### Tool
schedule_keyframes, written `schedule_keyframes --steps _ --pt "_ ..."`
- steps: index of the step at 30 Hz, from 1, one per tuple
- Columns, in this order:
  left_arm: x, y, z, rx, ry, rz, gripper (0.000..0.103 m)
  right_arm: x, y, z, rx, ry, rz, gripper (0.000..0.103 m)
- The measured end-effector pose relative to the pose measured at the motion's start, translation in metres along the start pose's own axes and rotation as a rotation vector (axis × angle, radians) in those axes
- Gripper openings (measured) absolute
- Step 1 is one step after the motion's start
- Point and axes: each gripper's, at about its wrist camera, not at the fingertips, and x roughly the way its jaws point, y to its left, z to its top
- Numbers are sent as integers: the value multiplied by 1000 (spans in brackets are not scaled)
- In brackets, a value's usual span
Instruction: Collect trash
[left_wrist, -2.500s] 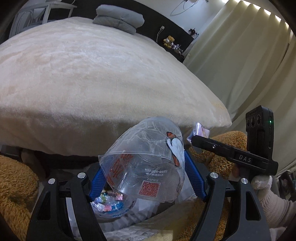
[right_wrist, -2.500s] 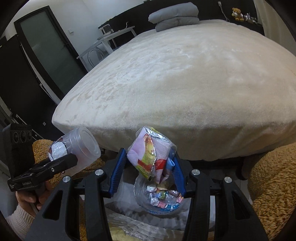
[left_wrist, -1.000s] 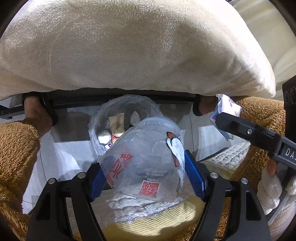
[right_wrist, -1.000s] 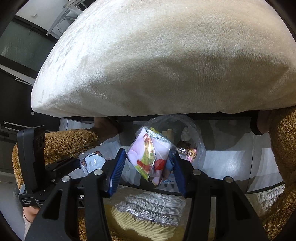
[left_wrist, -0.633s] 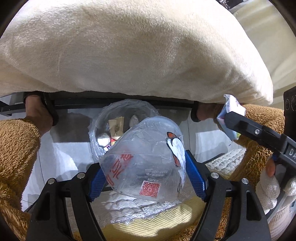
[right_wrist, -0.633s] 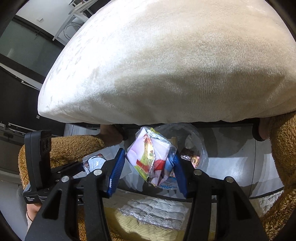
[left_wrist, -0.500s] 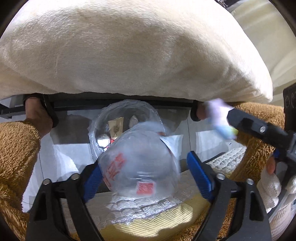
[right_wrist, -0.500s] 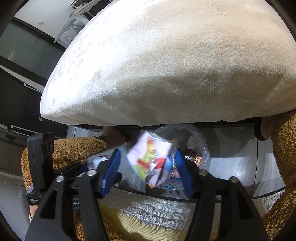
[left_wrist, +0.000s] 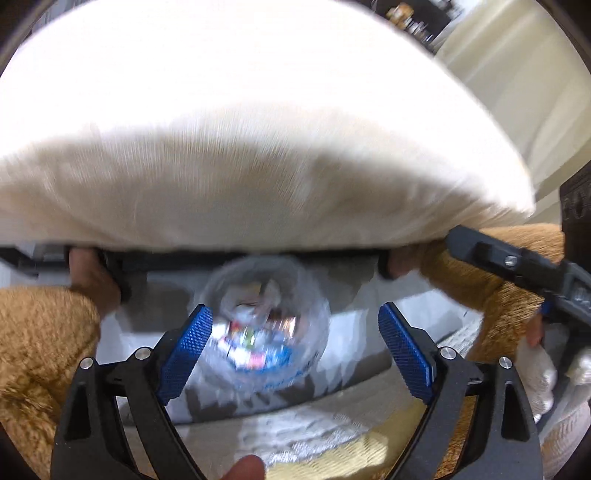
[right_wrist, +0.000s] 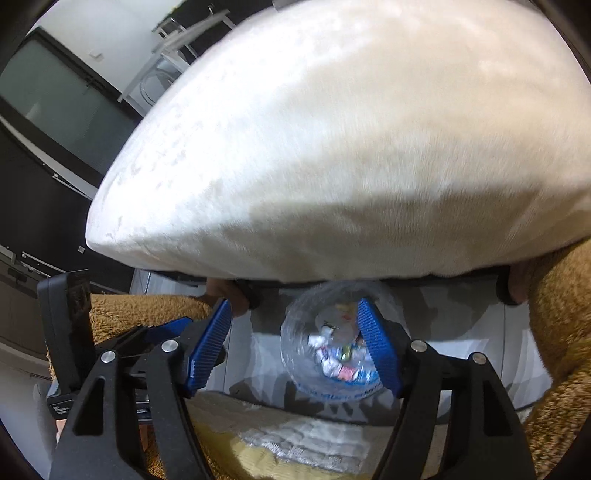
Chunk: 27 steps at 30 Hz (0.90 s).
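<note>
Bed (left_wrist: 258, 129) — the cream blanket fills the upper part of both views, as it did a second ago; nothing on it shows as trash from here.

Bin (left_wrist: 266, 325) — a clear-lined bin on the pale floor below the bed edge, between the person's brown fleece legs (left_wrist: 37, 350). We see it directly under both grippers, with a blurred heap of small colourful wrappers (right_wrist: 336, 363) inside.

Left gripper (left_wrist: 295, 350) — half a second ago it carried a crumpled clear cup; now its jaws have just been opening and stand wide apart with nothing between them. We take it that the cup has gone into the bin, though blur keeps us from picking it out there.

Right gripper (right_wrist: 295, 347) — it held a pink-and-yellow snack packet; its jaws have just been opening too, and the blue pads (right_wrist: 376, 347) are bare. The packet is no longer in view as a separate item.

Reading — both loads look delivered. We judge this round done and both grippers free for more trash.
</note>
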Motion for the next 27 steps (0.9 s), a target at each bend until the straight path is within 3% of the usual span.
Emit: schedule_keyframes --steps 6,10,13,19,24,27 --pt "-39 -7 4 58 -200 54 90 -45 5 0 -82 -186 -14 70" --pt "-66 -23 12 160 -333 115 90 -75 10 8 -163 -286 -56 70" --pt "-87 -29 16 213 -414 121 96 -95 14 15 -211 -344 -89 70" --pt "-119 -28 33 211 -479 90 96 -118 21 23 -317 -418 -155 74" --pt "-131 -30 52 226 -518 90 96 -127 22 34 -349 -445 -181 84" --pt "-136 -31 58 258 -541 71 96 -130 17 42 -338 -474 -167 96"
